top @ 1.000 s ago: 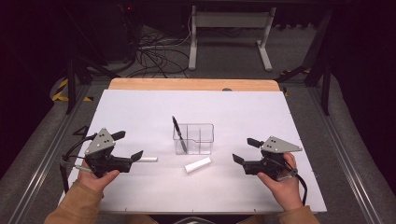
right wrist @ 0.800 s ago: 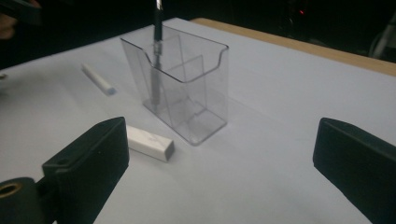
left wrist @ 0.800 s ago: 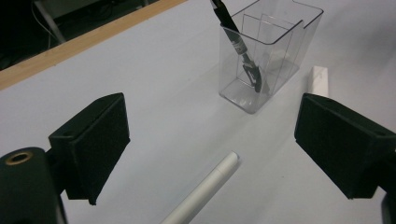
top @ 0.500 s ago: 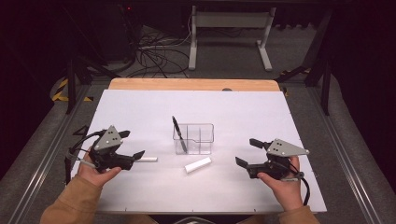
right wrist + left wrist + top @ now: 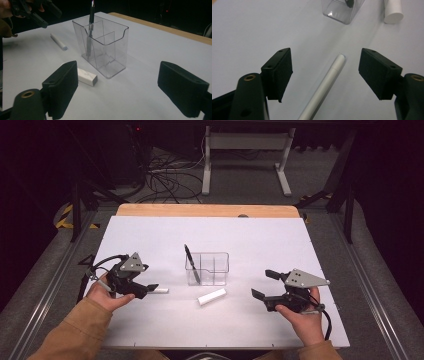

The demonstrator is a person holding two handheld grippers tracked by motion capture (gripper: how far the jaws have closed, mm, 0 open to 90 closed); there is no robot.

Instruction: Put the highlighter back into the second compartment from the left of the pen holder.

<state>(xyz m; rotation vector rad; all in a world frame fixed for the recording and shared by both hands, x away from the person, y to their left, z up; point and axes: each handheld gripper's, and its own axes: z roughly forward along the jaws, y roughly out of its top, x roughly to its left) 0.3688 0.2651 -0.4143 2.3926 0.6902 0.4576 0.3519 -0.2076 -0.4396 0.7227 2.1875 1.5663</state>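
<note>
A clear divided organizer [image 5: 207, 268] stands mid-table with a black pen [image 5: 191, 263] leaning in its left compartment. A slim white pen [image 5: 160, 290] lies to its left, and a short white block [image 5: 211, 296] lies in front of it. My left gripper [image 5: 149, 287] is open, tilted down over the white pen's near end. In the left gripper view the white pen [image 5: 324, 85] lies between the spread jaws of the left gripper [image 5: 325, 72], untouched. My right gripper [image 5: 263, 284] is open with nothing in it, right of the block, facing the organizer [image 5: 105, 47] and the block [image 5: 86, 77].
The white table sheet [image 5: 260, 240] has bare room behind and to the right of the organizer. A wooden strip [image 5: 200, 210] runs along the far edge. Beyond it, cables [image 5: 165, 180] and a metal stand [image 5: 245, 150] sit on the dark floor.
My left gripper has moved a little right and tipped down over the white pen. The right gripper has barely shifted.
</note>
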